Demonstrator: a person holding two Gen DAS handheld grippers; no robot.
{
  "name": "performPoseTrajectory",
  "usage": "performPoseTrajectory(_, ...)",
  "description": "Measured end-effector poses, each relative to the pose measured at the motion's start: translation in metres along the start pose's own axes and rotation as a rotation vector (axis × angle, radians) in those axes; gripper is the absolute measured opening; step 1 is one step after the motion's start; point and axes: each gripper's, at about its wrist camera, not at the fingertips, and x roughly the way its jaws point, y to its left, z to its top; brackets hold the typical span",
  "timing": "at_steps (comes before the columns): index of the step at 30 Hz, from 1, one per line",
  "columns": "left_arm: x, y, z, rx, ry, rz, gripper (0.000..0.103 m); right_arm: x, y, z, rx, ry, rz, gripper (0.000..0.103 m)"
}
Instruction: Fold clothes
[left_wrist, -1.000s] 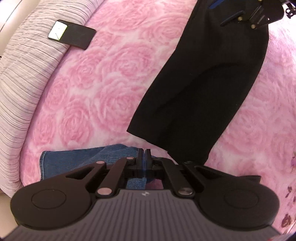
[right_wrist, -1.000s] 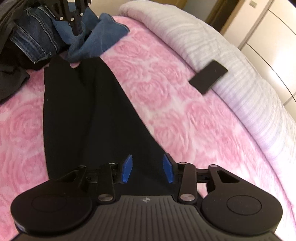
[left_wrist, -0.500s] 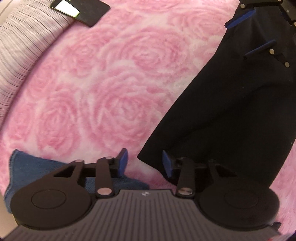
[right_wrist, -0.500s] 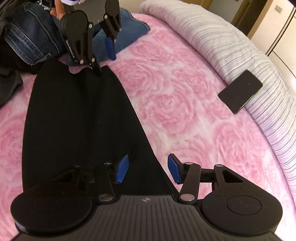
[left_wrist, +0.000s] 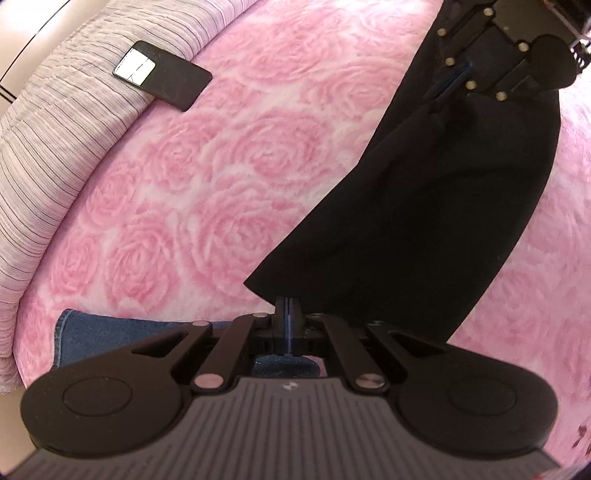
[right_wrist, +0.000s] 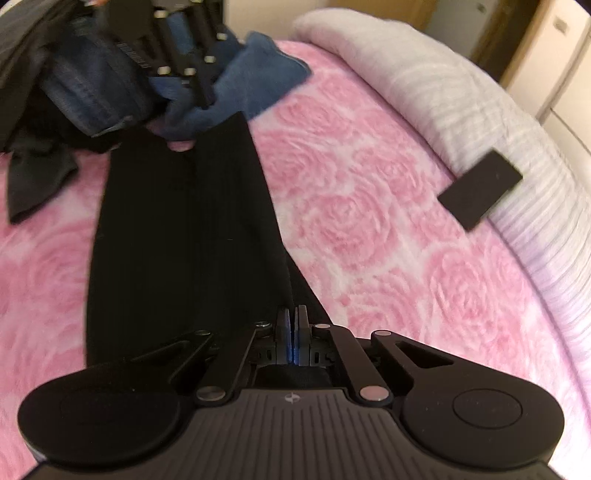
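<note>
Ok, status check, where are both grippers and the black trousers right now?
Left gripper shut on trousers at one end. Right gripper shut on the other end. Trousers flat on the pink blanket. Jeans piled by the left end; phone off aside.

Pink rose bedspread, striped bolster, a phone.

The pink rose-patterned bedspread (left_wrist: 229, 177) covers the bed; a pale striped bolster (left_wrist: 55, 122) runs along its edge. A dark phone (left_wrist: 162, 79) lies half on the bolster, half on the bedspread. Cream cupboard doors (right_wrist: 561, 55) stand beyond.
</note>
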Motion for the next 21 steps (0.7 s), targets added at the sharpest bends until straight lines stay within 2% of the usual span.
performPoseTrajectory(3,0.0,0.002,-0.001,0.034,-0.032,-0.008,0.03,-0.011,0.014,0.0,-0.103,-0.01,-0.029,0.0)
performPoseTrajectory(7,0.002,0.002,0.002,0.111,-0.073,-0.019,0.044,-0.021,0.03,-0.002,-0.201,-0.017,-0.064,0.0)
performPoseTrajectory(9,0.004,0.005,0.006,0.129,-0.092,-0.054,0.061,-0.026,0.037,-0.005,-0.233,-0.024,-0.081,0.0)
performPoseTrajectory(14,0.007,0.023,0.009,0.007,-0.129,-0.225,0.064,-0.04,0.051,-0.013,-0.261,-0.055,-0.106,0.0)
performPoseTrajectory(16,0.002,0.024,0.008,-0.039,-0.139,-0.294,0.049,-0.047,0.054,-0.016,-0.257,-0.064,-0.108,0.0)
performPoseTrajectory(17,-0.004,0.02,0.007,-0.05,-0.125,-0.322,0.024,-0.05,0.055,-0.017,-0.248,-0.065,-0.102,0.0)
performPoseTrajectory(18,-0.01,0.016,0.005,-0.062,-0.111,-0.35,0.014,-0.053,0.054,-0.018,-0.238,-0.063,-0.095,0.0)
performPoseTrajectory(20,-0.022,0.008,0.003,-0.084,-0.083,-0.406,0.003,-0.058,0.053,-0.02,-0.223,-0.061,-0.089,0.0)
performPoseTrajectory(21,-0.028,0.004,0.002,-0.096,-0.069,-0.434,0.003,-0.062,0.052,-0.021,-0.215,-0.06,-0.085,0.0)
